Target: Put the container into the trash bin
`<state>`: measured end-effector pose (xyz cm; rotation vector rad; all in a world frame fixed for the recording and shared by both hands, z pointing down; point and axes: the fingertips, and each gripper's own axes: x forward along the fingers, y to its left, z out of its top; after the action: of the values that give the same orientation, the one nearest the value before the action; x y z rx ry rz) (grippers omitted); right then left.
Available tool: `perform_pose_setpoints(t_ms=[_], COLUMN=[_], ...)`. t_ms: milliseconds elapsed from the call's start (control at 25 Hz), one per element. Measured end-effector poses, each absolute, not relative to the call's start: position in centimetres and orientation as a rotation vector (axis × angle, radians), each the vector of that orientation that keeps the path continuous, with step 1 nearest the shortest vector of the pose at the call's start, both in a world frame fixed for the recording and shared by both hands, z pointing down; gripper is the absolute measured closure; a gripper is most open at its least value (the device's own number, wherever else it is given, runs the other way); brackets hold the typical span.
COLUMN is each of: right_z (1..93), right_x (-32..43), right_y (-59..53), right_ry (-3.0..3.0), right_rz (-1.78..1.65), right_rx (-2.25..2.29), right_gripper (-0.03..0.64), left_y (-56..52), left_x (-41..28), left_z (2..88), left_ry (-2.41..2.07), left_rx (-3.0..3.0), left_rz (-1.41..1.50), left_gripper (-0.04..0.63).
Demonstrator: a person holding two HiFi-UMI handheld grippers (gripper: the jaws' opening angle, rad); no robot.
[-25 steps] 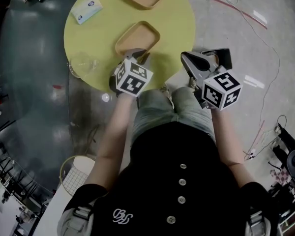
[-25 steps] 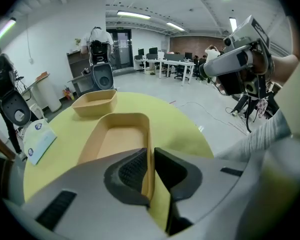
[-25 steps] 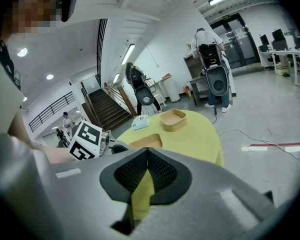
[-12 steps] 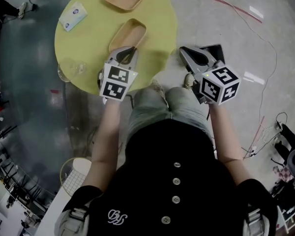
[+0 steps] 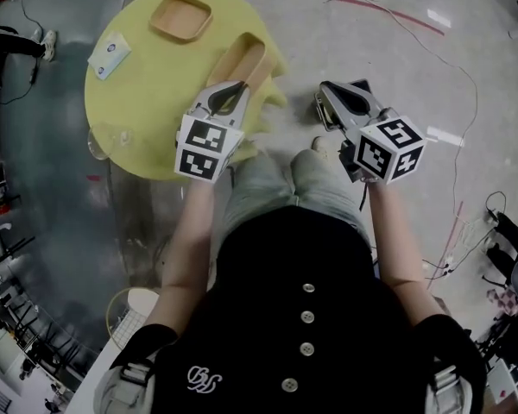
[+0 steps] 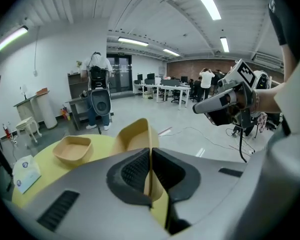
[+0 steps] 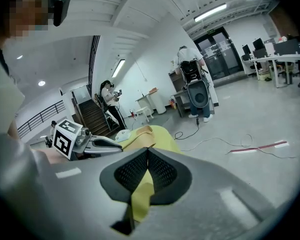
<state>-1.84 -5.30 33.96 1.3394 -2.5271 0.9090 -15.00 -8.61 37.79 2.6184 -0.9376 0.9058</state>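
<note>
A tan container (image 5: pixel 249 59) is tilted up off the round yellow table (image 5: pixel 147 93), with its far end still over the tabletop. My left gripper (image 5: pixel 233 87) is shut on its near rim. In the left gripper view that rim (image 6: pixel 132 136) runs straight into the closed slit of the left gripper (image 6: pixel 150 151). My right gripper (image 5: pixel 325 93) hovers shut over the floor just off the table's right edge. In its own view the right gripper (image 7: pixel 146 156) shows a strip of yellow in the slit; I cannot tell whether anything is pinched there.
A second tan container (image 5: pixel 182 18) sits at the table's far side, a small card pack (image 5: pixel 109 54) at its left, and a glass bowl (image 5: pixel 104 136) at the near-left edge. A round wire basket (image 5: pixel 125 313) stands on the floor at lower left. Cables (image 5: pixel 388 20) cross the floor.
My left gripper has closed on the container's rim and raised it, so the container now tilts. Both grippers have shifted up the picture, toward the table's far side.
</note>
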Motion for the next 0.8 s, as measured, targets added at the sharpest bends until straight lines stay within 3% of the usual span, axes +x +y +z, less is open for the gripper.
perform_pose_setpoints(t_ms=[800], right_z=[35.4], right_x=[12.5], right_y=[-1.8], right_ry=[-2.440], right_rz=[0.985], right_rx=[1.547], right_gripper=[0.614], left_y=[-6.1], left_x=[3.7], left_z=[38.0], left_ry=[-0.573], left_rx=[2.772], left_rz=[0.868], left_gripper=[0.569])
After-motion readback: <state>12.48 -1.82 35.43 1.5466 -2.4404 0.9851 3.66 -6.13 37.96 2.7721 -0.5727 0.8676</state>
